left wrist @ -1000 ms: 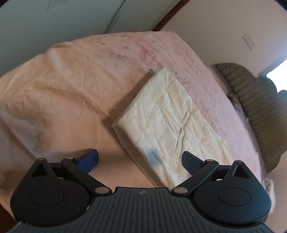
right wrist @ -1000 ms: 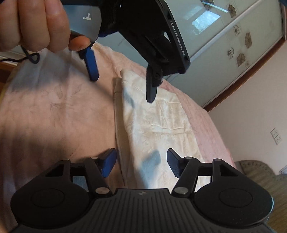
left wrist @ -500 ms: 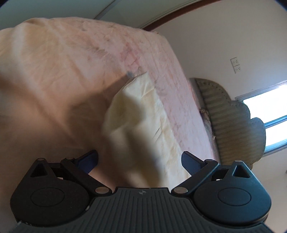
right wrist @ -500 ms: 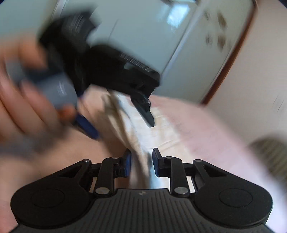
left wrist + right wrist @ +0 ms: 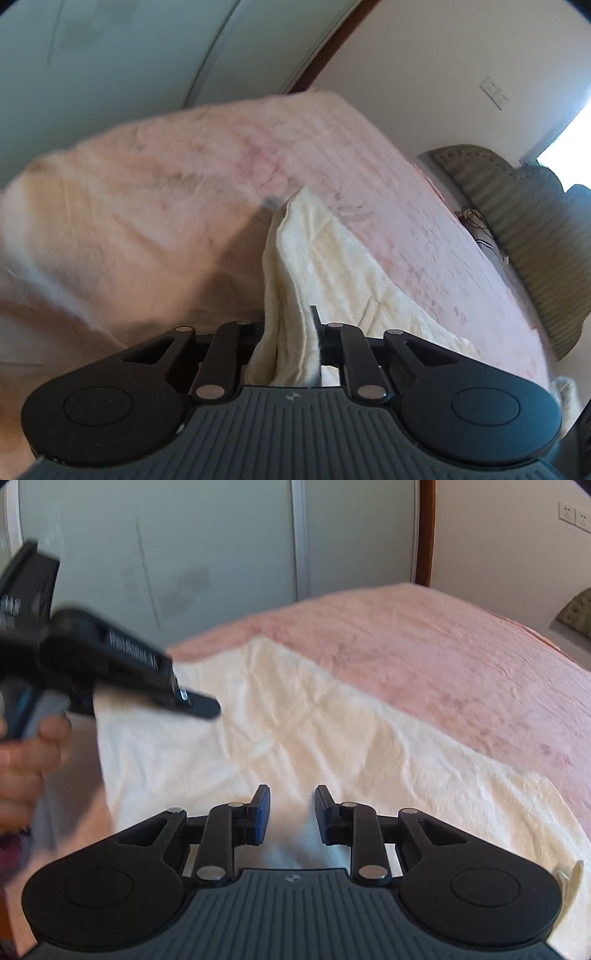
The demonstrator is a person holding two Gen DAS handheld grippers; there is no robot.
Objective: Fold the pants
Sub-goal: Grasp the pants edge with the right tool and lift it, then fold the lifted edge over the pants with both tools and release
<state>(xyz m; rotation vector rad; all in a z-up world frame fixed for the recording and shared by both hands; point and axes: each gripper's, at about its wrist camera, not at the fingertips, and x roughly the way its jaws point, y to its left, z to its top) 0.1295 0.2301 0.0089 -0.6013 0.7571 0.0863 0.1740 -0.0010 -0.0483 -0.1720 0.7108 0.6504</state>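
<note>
Both tongs, left tongs [image 5: 290, 334] and right tongs [image 5: 291, 814], have black linkage arms, silver rivets, ribbed grey bodies; the right's pads [image 5: 261, 814] are blue.

Pants [image 5: 332, 266] lie on the bed [image 5: 166, 206], running from the near side toward the far end. Near edge of the pants is raised off the bed and sits between the jaws of the left gripper [image 5: 291, 332]; the rest trails away behind it, flat on the cover.

From the right wrist view, the pants [image 5: 295, 716] spread across the bed [image 5: 461, 657] in front of the right gripper [image 5: 291, 812], cloth between its jaws. The left gripper [image 5: 195, 705] is at the left, over the pants' left edge, with the hand [image 5: 26, 760] behind it.

Headboard [image 5: 517, 229] at the right side of the bed. Wardrobe doors [image 5: 221, 554] behind the far end. Wall sockets [image 5: 572, 515] on the wall at upper right.
</note>
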